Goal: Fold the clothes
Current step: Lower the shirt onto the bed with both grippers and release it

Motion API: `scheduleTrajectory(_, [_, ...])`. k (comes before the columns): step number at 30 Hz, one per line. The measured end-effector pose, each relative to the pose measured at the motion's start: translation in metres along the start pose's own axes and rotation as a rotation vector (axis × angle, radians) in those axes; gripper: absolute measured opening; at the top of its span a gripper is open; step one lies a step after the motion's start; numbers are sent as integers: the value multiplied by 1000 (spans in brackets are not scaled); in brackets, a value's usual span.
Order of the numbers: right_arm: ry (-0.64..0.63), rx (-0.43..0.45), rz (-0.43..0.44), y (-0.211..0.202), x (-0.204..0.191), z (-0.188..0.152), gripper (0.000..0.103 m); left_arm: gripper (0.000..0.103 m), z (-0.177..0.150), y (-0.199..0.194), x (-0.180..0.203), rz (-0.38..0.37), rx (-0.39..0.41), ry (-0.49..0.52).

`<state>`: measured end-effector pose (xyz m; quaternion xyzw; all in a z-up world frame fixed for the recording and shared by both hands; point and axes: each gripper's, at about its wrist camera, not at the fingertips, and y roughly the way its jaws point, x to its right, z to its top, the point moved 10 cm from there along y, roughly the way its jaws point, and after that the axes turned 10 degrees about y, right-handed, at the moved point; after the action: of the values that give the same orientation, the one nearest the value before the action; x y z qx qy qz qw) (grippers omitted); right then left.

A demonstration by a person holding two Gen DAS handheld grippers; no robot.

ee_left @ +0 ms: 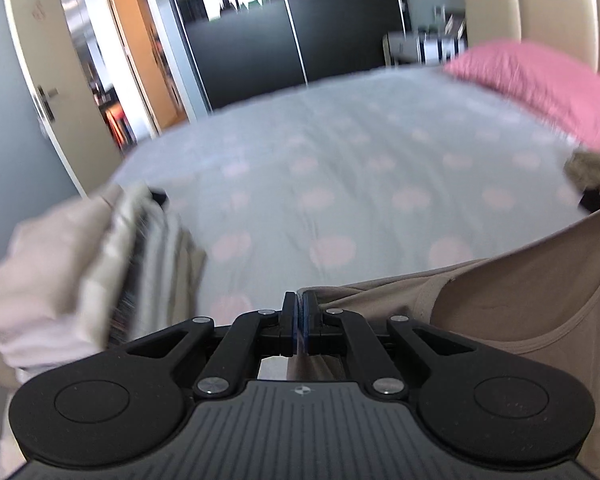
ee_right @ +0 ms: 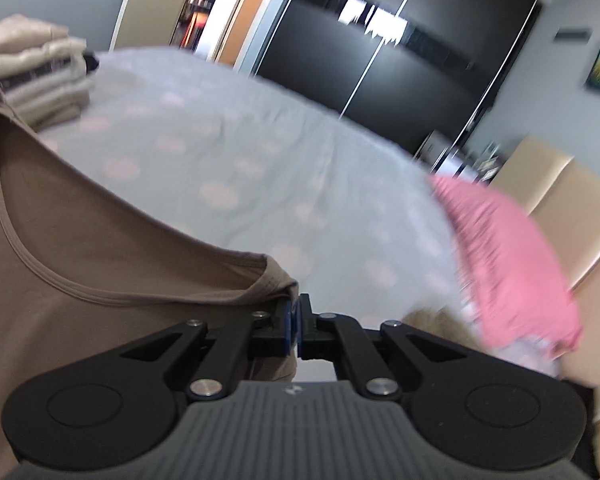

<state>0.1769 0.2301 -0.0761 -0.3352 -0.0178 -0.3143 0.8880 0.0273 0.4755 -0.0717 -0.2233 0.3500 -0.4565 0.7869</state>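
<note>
While both grippers are pinching one garment, it is stretching between them:
Left gripper (ee_left: 299, 320): clenching the tan top (ee_left: 520, 304) — lower right.
Right gripper (ee_right: 295, 320): gripping its other shoulder, probably for laying flat on the bed (ee_right: 260, 168).

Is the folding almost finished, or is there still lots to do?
Some is done: a stack of folded clothes sits at the bed's edge. In hand now is a tan shirt, unfolded, with the left gripper and right gripper each shut on a shoulder. It still needs laying flat, folding and stacking. A fuzzy brown thing by the pink pillow might be next.
</note>
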Motion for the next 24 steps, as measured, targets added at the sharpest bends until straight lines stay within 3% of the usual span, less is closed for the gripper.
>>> scheduleTrajectory(4, [65, -97, 60, 61, -7, -25, 3, 1, -25, 46, 5, -46, -94, -36])
scheduleTrajectory(9, [123, -175, 97, 119, -15, -42, 3, 1, -45, 96, 14, -66, -152, -32])
scheduleTrajectory(15, [162, -238, 124, 159, -28, -62, 4, 1, -62, 142, 25, -89, -220, -45])
scheduleTrajectory(20, [162, -251, 131, 165, -32, -64, 6, 3, -66, 146, 26, -106, -240, -47])
scheduleTrajectory(22, [170, -266, 137, 161, -30, -62, 15, 11, -65, 141, 24, -129, -251, -72])
scheduleTrajectory(23, [181, -273, 133, 157, -26, -60, 32, 21, -64, 137, 22, -145, -254, -92])
scheduleTrajectory(24, [191, -270, 132, 151, -22, -58, 45, 25, -64, 132, 20, -158, -253, -107])
